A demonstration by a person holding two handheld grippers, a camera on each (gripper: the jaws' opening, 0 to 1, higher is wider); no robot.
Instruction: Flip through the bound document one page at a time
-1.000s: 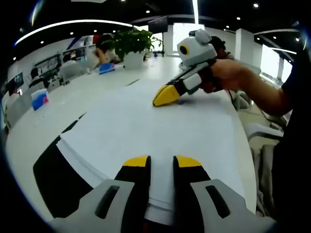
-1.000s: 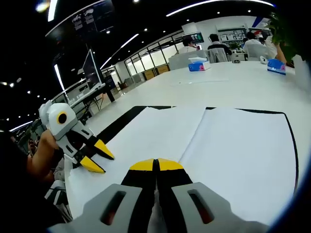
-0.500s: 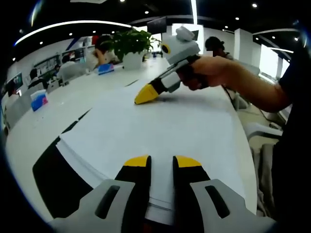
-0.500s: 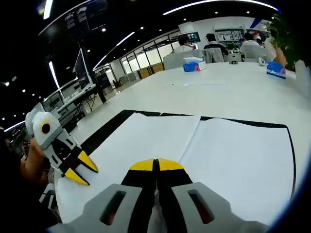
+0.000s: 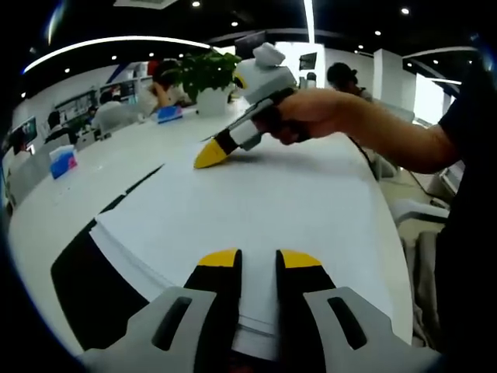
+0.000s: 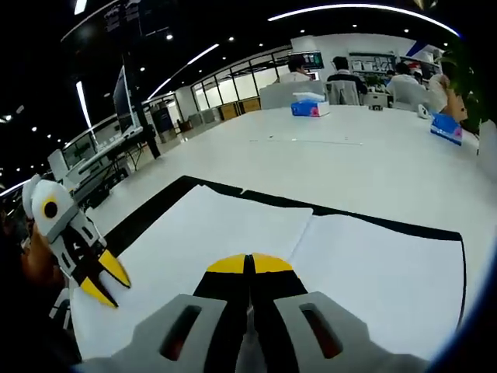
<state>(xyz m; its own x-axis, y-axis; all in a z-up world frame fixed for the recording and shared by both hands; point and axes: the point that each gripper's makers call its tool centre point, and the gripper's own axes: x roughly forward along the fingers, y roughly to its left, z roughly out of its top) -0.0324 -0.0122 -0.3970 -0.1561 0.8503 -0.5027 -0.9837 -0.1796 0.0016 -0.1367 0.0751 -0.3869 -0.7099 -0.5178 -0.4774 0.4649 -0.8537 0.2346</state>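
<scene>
The bound document point(image 5: 256, 194) lies open on the white table, blank white pages over a black cover point(image 5: 85, 280). In the right gripper view its two pages point(image 6: 210, 233) meet at a centre crease point(image 6: 304, 233). My left gripper point(image 5: 258, 259) sits at the document's near edge, jaws a little apart; from the other side the left gripper point(image 6: 103, 280) shows both yellow tips spread at the page edge. My right gripper point(image 6: 250, 263) is shut, jaws pressed together low over the page. A hand holds the right gripper point(image 5: 208, 155), its tip down on the far part of the page.
A potted plant point(image 5: 210, 74) stands at the far end of the table point(image 5: 93, 167). Blue tissue boxes point(image 5: 64, 159) point(image 6: 308, 105) sit on it. People sit at desks behind. A chair point(image 5: 419, 210) stands beside the table's right edge.
The right gripper has slid across the page, away from the left gripper, staying shut. The left gripper has held still at the near edge.
</scene>
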